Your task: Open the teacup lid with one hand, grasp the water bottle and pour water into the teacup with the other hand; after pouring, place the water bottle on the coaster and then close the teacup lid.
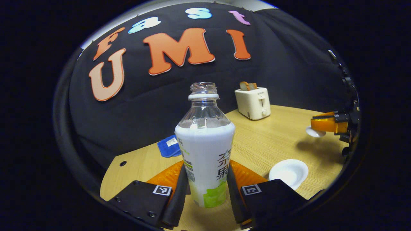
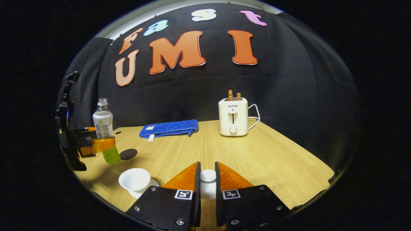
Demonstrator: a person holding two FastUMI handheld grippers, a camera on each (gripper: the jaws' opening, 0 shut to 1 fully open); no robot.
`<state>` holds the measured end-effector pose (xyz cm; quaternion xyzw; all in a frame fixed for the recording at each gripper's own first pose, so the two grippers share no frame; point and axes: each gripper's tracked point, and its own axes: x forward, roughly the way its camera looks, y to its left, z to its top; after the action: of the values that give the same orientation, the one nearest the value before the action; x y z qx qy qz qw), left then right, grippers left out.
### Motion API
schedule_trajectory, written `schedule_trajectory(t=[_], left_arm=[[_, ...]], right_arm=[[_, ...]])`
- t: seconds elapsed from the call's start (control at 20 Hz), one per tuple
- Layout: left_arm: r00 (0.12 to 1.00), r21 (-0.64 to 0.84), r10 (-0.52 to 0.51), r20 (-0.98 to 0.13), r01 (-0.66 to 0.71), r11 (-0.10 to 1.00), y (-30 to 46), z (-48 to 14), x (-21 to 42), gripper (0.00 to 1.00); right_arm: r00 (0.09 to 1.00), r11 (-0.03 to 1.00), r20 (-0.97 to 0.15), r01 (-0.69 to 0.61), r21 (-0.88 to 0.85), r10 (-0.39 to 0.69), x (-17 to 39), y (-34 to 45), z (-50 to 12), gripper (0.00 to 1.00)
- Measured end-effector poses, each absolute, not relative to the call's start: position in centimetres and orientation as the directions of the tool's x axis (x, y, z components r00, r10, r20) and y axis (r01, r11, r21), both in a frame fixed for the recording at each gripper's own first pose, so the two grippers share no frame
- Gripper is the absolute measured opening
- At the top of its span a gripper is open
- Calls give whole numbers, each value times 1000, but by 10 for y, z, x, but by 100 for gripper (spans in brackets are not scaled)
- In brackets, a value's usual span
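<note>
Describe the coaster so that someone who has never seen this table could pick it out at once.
Start at the wooden table and find the folded blue towel near the back wall. In front of it and to its left lies the coaster, a flat dark round disc just beyond the open white teacup. It is the table's one dark, flat thing; the white toaster stands tall.

On the table [image 2: 257, 160], the toaster [image 2: 233, 117] and the folded blue cloth [image 2: 169, 128] stand along the back edge, leaving the middle and the right side open for a hand to pass. Near the front left corner the open teacup [image 2: 135, 179] sits on its saucer. Beyond it, the bottle [image 2: 104, 128] in the left gripper [image 2: 96, 145] blocks that side.
</note>
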<state>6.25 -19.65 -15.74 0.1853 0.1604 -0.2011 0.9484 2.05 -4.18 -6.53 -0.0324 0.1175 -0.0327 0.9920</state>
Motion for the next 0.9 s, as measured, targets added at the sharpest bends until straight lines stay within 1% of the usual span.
schedule_trajectory(t=[0.05,0.1,0.3,0.35,0.4,0.5,0.6,0.65,0.75,0.9], left_arm=[[875,259,-319,-366,424,868,-196,-154,70,65],[880,232,-314,-357,410,882,-196,-152,78,62],[903,193,-279,-327,353,915,-184,-140,95,63],[908,189,-272,-318,342,921,-180,-141,102,67],[909,179,-269,-319,336,925,-178,-145,107,64],[902,127,-281,-327,336,933,-176,-159,127,63],[895,95,-277,-349,327,940,-176,-177,133,67],[892,81,-271,-362,319,944,-173,-187,135,63],[884,56,-267,-384,311,949,-171,-202,135,64],[885,50,-242,-399,284,957,-162,-215,140,63]], right_arm=[[970,996,-231,60,-72,-75,20,-43,-65,19],[970,996,-232,62,-71,-77,21,-44,-65,19],[966,995,-242,71,-73,-87,22,-48,-70,19],[966,995,-244,73,-74,-89,22,-48,-71,19],[965,994,-247,73,-76,-90,22,-49,-72,19],[963,994,-255,77,-74,-93,23,-51,-74,19],[959,994,-264,84,-74,-101,24,-54,-78,19],[958,993,-267,87,-77,-105,25,-55,-80,19],[956,993,-270,92,-77,-110,25,-57,-81,19],[953,992,-281,97,-77,-114,25,-59,-86,19]])
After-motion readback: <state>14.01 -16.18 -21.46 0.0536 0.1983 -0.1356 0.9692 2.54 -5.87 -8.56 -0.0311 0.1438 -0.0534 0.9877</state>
